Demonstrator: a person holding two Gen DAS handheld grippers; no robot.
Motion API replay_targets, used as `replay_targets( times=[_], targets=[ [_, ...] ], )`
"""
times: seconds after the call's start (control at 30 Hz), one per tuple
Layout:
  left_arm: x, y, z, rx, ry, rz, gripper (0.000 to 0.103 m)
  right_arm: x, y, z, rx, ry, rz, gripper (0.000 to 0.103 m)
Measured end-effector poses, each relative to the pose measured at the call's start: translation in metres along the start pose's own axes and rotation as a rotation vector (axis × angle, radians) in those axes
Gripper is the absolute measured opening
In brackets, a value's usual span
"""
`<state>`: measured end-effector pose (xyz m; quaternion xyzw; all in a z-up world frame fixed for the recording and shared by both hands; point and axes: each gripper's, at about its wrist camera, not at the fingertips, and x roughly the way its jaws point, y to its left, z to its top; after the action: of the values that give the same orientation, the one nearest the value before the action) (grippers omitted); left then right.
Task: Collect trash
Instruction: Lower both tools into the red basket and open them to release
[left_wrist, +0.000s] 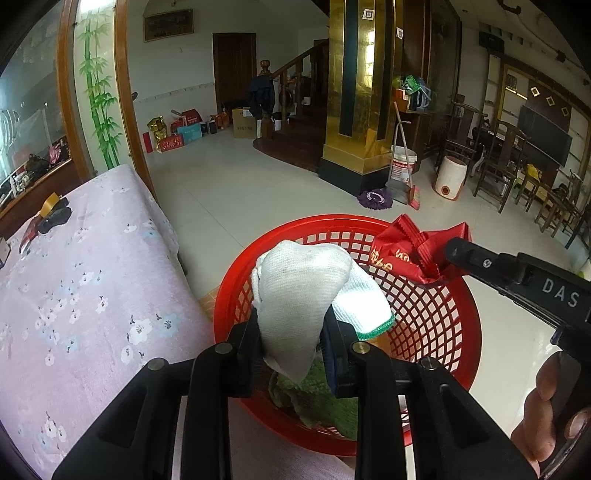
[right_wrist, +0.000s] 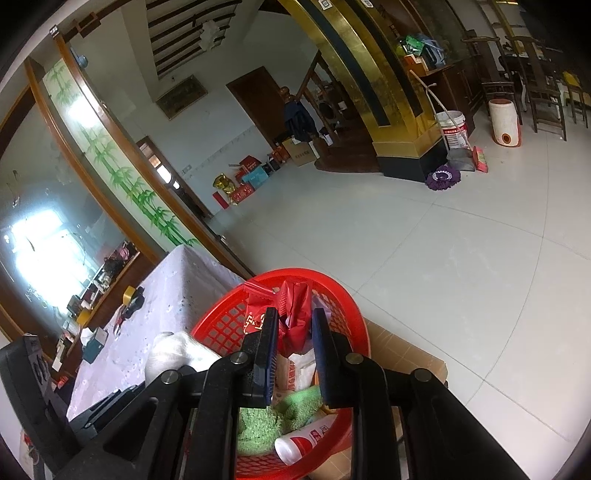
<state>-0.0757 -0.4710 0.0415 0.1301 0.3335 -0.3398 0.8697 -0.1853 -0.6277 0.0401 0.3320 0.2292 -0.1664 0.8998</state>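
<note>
We see our left gripper (left_wrist: 291, 332) pinching a white glove (left_wrist: 306, 280) above the red basket (left_wrist: 424, 321), where green cloth (left_wrist: 317, 398) lies. Our right gripper (left_wrist: 448, 254) clamps a red wrapper (left_wrist: 410, 247) over the rim, beside the flowered tabletop (left_wrist: 85, 295).

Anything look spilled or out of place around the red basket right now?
Nothing spilled. The red basket sits upright; the left gripper holds a white cloth and the right gripper a red wrapper over it.
</note>
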Motion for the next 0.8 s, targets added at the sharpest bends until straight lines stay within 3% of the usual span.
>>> replay_targets(
  times=[0.37,0.5,0.8],
  targets=[
    [-0.001,0.004,-0.004,0.028,-0.032,0.023,0.038,0.0,0.004,-0.001,-0.009,0.001,-0.023,0.027],
    [-0.005,0.006,-0.004,0.029,-0.056,0.039,0.051,-0.003,0.006,-0.001,-0.011,-0.007,-0.02,0.031],
    [-0.018,0.008,-0.007,0.043,-0.106,0.086,0.067,-0.009,0.012,-0.001,-0.021,-0.022,-0.026,0.042]
  ],
)
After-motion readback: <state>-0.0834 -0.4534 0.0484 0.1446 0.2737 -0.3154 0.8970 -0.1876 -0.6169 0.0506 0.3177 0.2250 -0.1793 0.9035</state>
